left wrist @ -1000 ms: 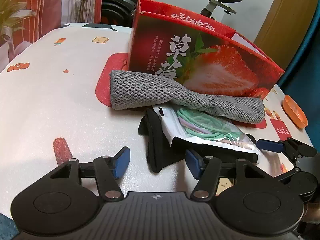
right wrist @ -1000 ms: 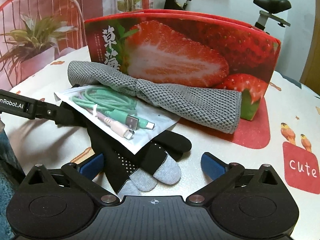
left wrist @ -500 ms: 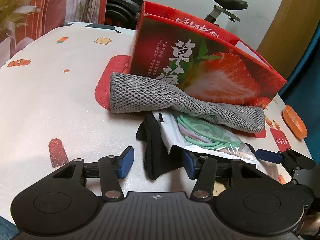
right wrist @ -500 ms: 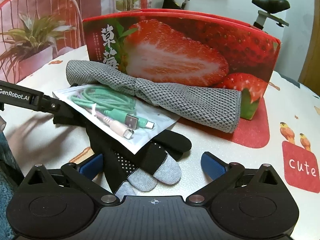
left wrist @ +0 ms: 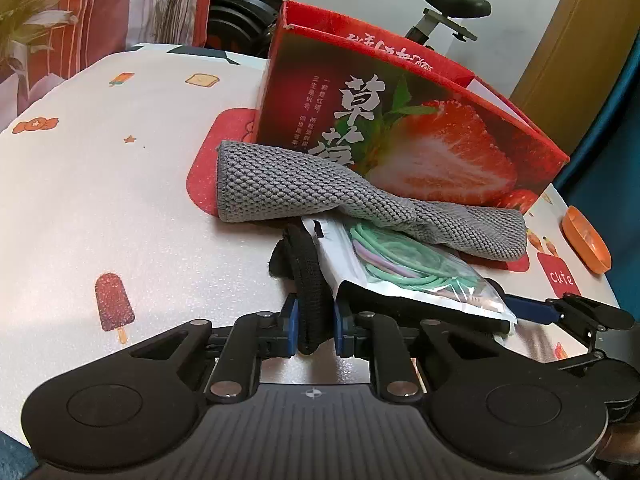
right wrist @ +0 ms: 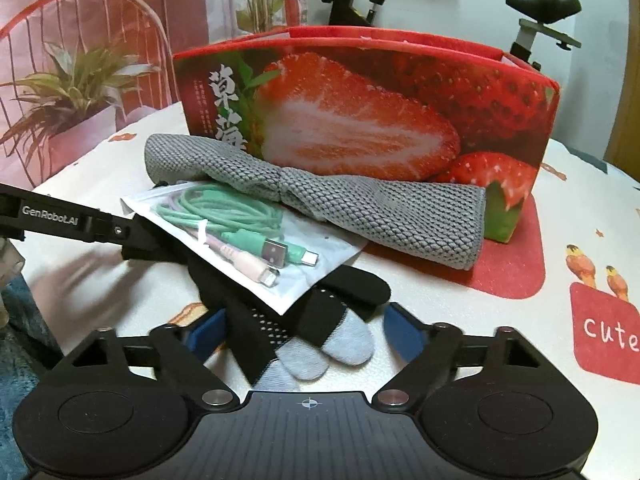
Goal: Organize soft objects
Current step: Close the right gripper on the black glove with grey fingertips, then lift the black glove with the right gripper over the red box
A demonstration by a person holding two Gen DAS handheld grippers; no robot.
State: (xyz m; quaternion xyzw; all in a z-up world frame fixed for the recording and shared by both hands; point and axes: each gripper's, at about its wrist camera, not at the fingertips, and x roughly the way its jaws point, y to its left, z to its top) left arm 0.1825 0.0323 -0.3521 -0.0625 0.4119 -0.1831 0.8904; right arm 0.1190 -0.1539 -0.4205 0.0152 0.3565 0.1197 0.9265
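A black glove point(left wrist: 304, 276) with grey fingertips point(right wrist: 348, 344) lies on the table under a clear bag of green and pink cables point(right wrist: 240, 240). A grey knitted cloth point(left wrist: 288, 184) rests across the bag's far end, against the red strawberry box point(left wrist: 420, 140). My left gripper point(left wrist: 315, 330) is closing, and its blue pads press both sides of the glove's cuff. My right gripper point(right wrist: 306, 334) is also closing, with the glove's fingers between its jaws. Its right pad point(right wrist: 404, 334) still stands apart from them. The glove's middle is hidden under the bag.
The strawberry box point(right wrist: 360, 120) is open at the top behind the pile. An orange dish point(left wrist: 586, 244) sits at the table's right edge. The white patterned tablecloth point(left wrist: 100, 200) spreads to the left. An exercise bike and a plant stand beyond the table.
The left jaws have come together onto the glove's cuff. The right jaws have narrowed around the glove's fingers. Neither hand has shifted.
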